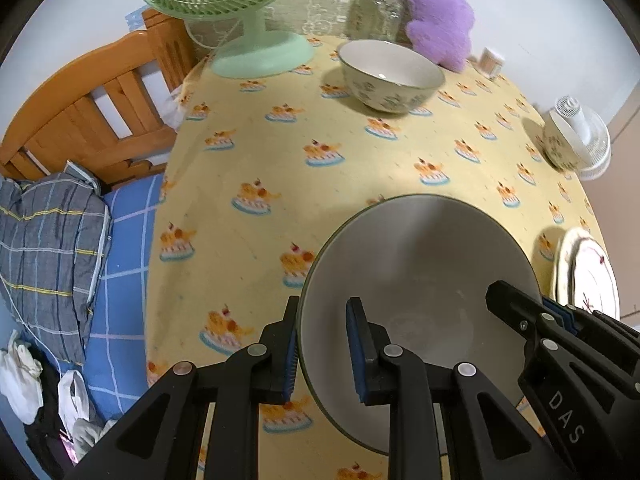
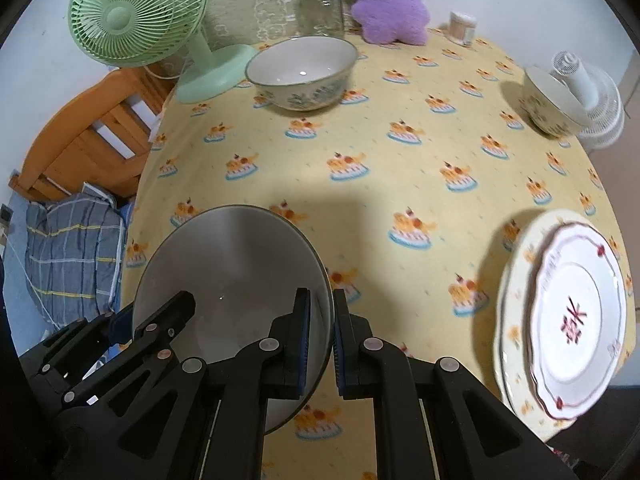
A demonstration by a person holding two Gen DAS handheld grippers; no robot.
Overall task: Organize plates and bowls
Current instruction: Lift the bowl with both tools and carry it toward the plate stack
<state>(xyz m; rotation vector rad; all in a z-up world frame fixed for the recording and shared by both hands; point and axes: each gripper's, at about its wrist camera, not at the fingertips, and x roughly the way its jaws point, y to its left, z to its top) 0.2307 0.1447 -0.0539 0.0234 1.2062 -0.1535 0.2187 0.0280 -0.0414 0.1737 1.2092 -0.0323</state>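
While both grippers are clamping its rim from opposite sides, the grey bowl point(image 1: 420, 280) is sitting low at the near edge of the table, its smooth, matte inside holding nothing. The left gripper point(image 1: 322, 350) is pinching the bowl's left rim, one blue-padded finger inside the wall and the other outside it. The right gripper point(image 2: 322, 344) is doing the same on the right rim, its fingers nearly pressed together with the thin wall between them. Whether the bowl is resting on the cloth or lifted just off it, I cannot tell.

Farther back, a glossy floral bowl point(image 2: 302, 72) is standing upright and holding nothing, well apart from the grey one. A second floral bowl point(image 2: 548, 104) is sitting at the far right, just in front of a small white fan point(image 2: 592, 100). At the near right edge, a scalloped white plate point(image 2: 576, 328) with red trim and a red character is lying stacked on a larger cream plate point(image 2: 510, 308).

A yellow tablecloth point(image 2: 380, 176) printed with cake motifs is covering the table point(image 1: 240, 140). Along the back edge are standing a mint-green desk fan point(image 2: 136, 20), a lidded glass jar point(image 2: 318, 4), a fuzzy purple plush point(image 2: 386, 0) and a small container point(image 2: 462, 28). To the left, a wooden bed frame point(image 1: 92, 120) is showing, with a blue checked sheet point(image 1: 120, 280) and a grey plaid pillow point(image 1: 48, 252).
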